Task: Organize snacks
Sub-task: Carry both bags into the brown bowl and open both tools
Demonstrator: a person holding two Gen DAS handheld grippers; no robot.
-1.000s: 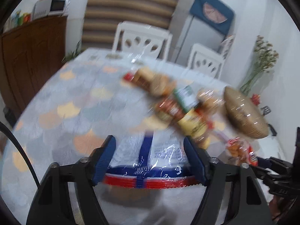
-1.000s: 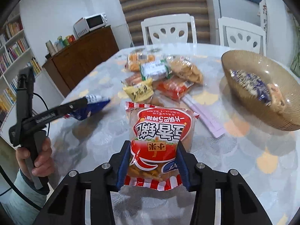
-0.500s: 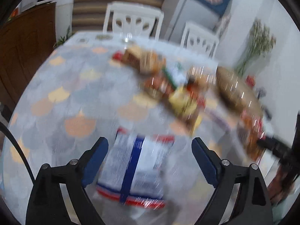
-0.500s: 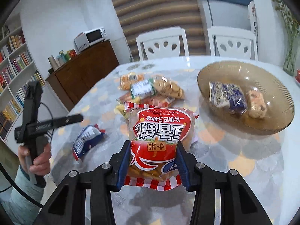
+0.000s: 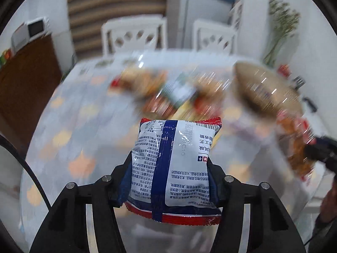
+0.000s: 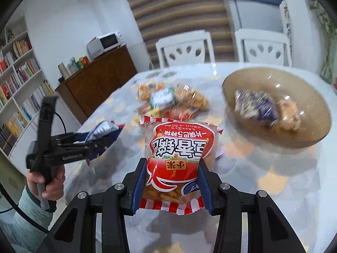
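Note:
My left gripper (image 5: 168, 177) is shut on a white and blue snack bag (image 5: 174, 162) and holds it above the table. It also shows in the right wrist view (image 6: 103, 130), held up at the left. My right gripper (image 6: 172, 181) is shut on a red snack bag (image 6: 179, 151) and holds it above the table. A brown glass bowl (image 6: 311, 105) at the right holds a blue packet (image 6: 257, 107) and a pale one (image 6: 288, 113). A pile of several snack bags (image 6: 170, 99) lies at mid-table.
The round table (image 6: 273, 179) has a glossy patterned cloth. Two white chairs (image 6: 185, 46) stand at its far side. A brown cabinet (image 6: 99, 80) with a microwave and a bookshelf (image 6: 19, 78) are at the left. Dried flowers (image 5: 280, 27) stand behind the bowl.
My left gripper, open over the white and blue bag half a second ago, has shut on it and lifted it. My right gripper has kept its red bag and shifted slightly.

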